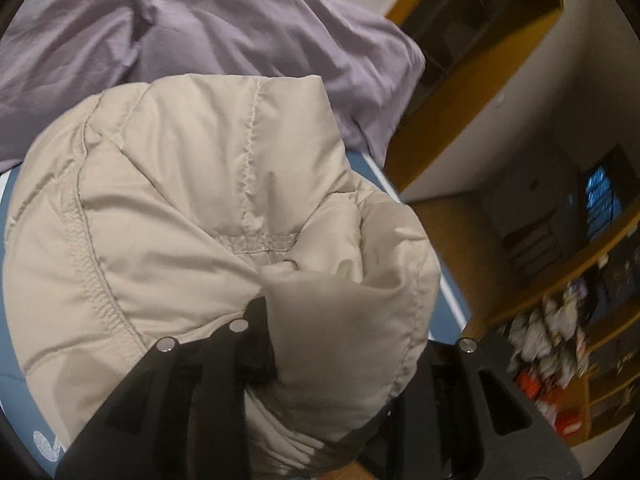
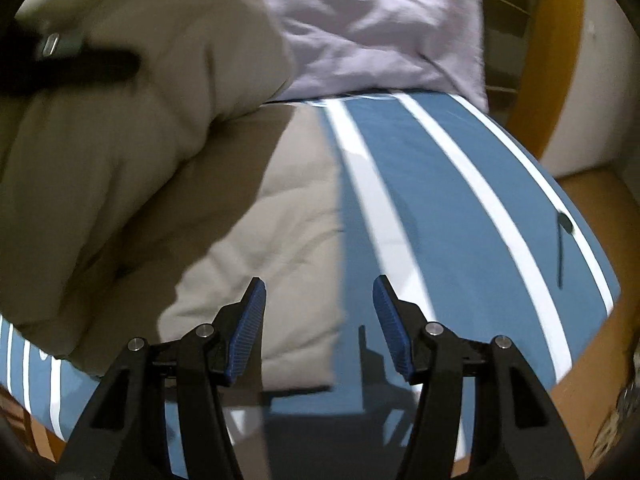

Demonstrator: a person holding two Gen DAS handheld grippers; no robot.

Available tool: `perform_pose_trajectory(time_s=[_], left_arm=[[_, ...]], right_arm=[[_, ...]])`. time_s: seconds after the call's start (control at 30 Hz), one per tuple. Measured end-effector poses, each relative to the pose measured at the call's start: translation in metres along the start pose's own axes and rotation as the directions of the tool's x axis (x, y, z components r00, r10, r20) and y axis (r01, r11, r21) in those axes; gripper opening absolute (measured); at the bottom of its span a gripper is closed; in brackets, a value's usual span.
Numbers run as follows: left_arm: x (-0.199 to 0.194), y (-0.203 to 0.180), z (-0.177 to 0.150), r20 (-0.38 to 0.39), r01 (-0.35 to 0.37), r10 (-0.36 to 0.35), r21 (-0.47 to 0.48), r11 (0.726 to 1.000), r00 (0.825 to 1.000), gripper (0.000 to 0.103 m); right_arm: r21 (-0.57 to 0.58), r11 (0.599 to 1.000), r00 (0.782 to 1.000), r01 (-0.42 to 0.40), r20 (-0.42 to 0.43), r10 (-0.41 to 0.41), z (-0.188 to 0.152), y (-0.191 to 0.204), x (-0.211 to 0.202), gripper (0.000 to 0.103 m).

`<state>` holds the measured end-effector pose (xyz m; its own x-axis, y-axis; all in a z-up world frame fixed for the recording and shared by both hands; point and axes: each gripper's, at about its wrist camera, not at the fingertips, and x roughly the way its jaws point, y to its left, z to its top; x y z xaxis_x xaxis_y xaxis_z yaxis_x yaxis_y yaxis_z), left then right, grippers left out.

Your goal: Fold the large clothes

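A beige padded jacket (image 1: 180, 200) fills most of the left wrist view. My left gripper (image 1: 344, 332) is shut on a bunched fold of it, and the fabric hides the fingertips. In the right wrist view the jacket (image 2: 120, 160) is lifted and doubled over at the left, with a flat part lying on the blue table (image 2: 460, 200). The left gripper (image 2: 80, 60) shows there as a dark blur at the upper left. My right gripper (image 2: 318, 292) hovers open above the jacket's near right edge, with nothing between its blue pads (image 2: 248, 332).
A crumpled lilac garment (image 2: 360, 20) lies at the far end of the table, which has white stripes. Past the table's right edge are a wooden floor and wooden shelves (image 1: 480, 60); lower shelves (image 1: 560, 340) hold clutter. A small dark object (image 2: 564, 222) lies near the right edge.
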<state>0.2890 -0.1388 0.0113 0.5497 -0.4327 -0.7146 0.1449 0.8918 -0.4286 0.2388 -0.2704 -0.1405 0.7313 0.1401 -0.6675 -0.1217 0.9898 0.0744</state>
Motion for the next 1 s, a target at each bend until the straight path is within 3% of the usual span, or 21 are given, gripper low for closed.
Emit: perform_pose_trajectory(time_s=[0.27,0.37,0.4,0.43,0.47,0.7,0.83,1.0], left_arm=[[0.011,-0.021,-0.006,-0.028,-0.049,0.051,0.082,0.995,0.998,0.035],[0.000,-0.023,-0.003,-0.026,-0.034,0.036,0.087,0.996,0.999,0.052],[-0.005,-0.024,-0.003,-0.025,-0.014,0.016,0.083,0.996,1.000,0.065],[-0.013,-0.024,-0.002,-0.018,0.004,-0.002,0.077,0.997,1.000,0.072],[-0.022,-0.026,-0.001,-0.002,0.006,-0.006,0.080,0.997,1.000,0.074],[-0.085,-0.009,0.018,0.129,-0.018,0.006,0.092,0.996,0.992,0.079],[-0.103,0.025,0.021,0.161,-0.107,0.098,0.043,0.993,0.982,0.079],[-0.098,0.069,0.020,0.130,-0.207,0.208,-0.022,0.978,0.969,0.079]], right_arm=[[0.110,0.992,0.998,0.061,0.005,-0.062,0.004,-0.041,-0.005,0.058],[0.137,0.988,0.997,0.067,0.015,-0.069,0.009,-0.048,-0.007,0.058],[0.145,0.987,0.997,0.069,0.021,-0.073,0.012,-0.049,-0.009,0.058],[0.150,0.986,0.997,0.069,0.025,-0.074,0.013,-0.050,-0.011,0.058],[0.154,0.986,0.997,0.069,0.031,-0.074,0.014,-0.050,-0.012,0.058],[0.159,0.985,0.994,0.070,0.069,-0.081,0.025,-0.044,-0.022,0.058],[0.163,0.985,0.993,0.064,0.083,-0.079,0.031,-0.039,-0.025,0.058],[0.165,0.984,0.993,0.060,0.094,-0.077,0.039,-0.036,-0.028,0.058]])
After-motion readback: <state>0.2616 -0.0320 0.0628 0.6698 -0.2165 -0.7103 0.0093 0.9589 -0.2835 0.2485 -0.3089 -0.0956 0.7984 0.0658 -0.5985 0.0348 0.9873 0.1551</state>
